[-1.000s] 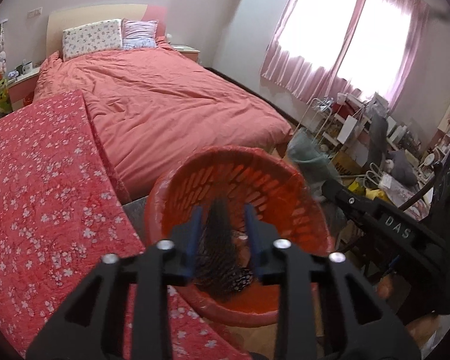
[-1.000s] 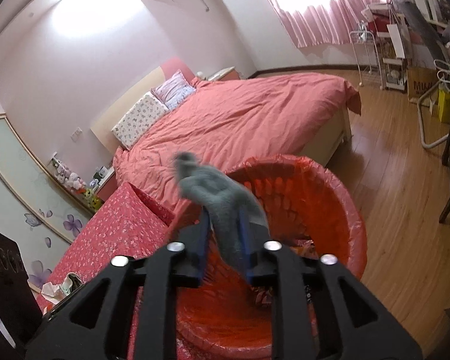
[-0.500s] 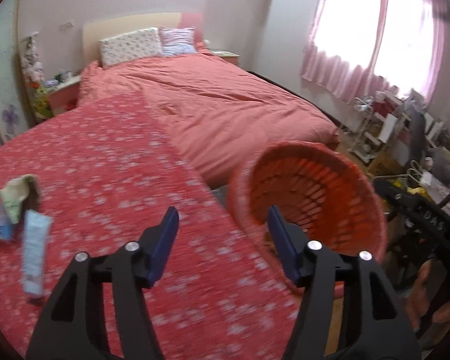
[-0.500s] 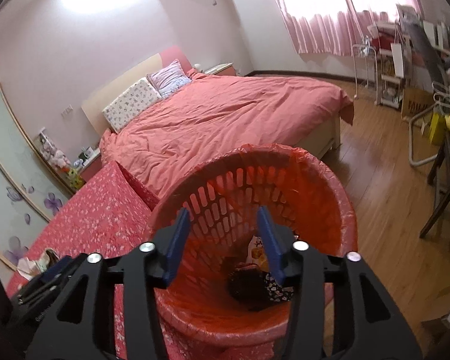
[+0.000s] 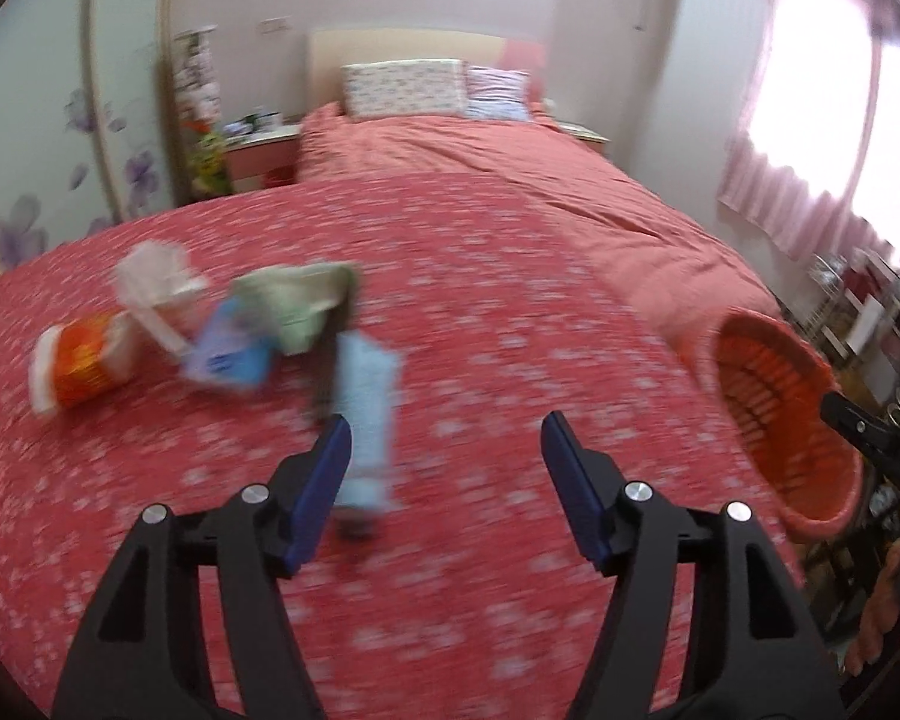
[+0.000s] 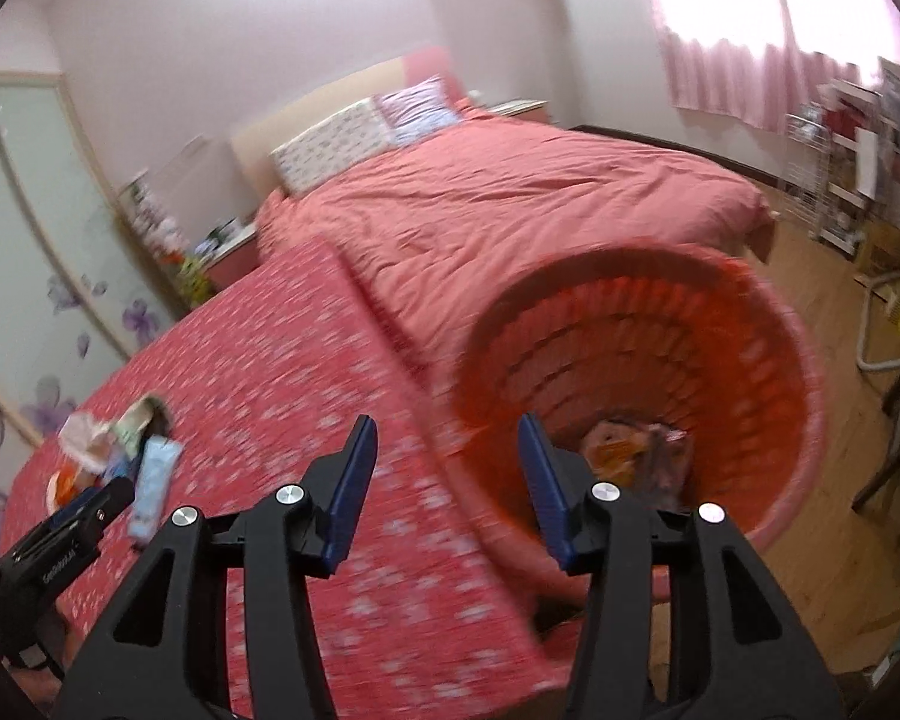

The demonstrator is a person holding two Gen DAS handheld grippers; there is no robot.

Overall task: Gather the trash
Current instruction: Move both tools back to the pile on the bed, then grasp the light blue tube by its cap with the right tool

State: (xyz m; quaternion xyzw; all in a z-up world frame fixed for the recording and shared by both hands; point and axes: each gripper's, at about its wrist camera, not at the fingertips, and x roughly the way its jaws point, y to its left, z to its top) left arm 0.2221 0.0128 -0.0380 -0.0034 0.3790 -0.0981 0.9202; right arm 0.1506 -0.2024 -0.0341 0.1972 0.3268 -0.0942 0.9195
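With both grippers empty, go for the next trash.
Left gripper [image 5: 444, 438] and right gripper [image 6: 447, 450] just opened, nothing between; approach light-blue packet [image 5: 366, 414] near-left on worktop [image 5: 510, 312], bin [image 6: 630, 372] right.

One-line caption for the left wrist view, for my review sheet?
Left gripper, open and empty, faces leftover wrappers on the floral red cover; orange basket at right.

A low surface covered with a red, white-flowered quilted cloth [image 5: 480, 312] is seen. Towards its left edge a blurred cluster is laid: an orange-and-white paper cup [image 5: 81, 363] on its side, crumpled white paper [image 5: 153, 279], a pale green wrapper [image 5: 294, 300], a blue packet [image 5: 228, 354] and a light-blue tube [image 5: 366, 420].
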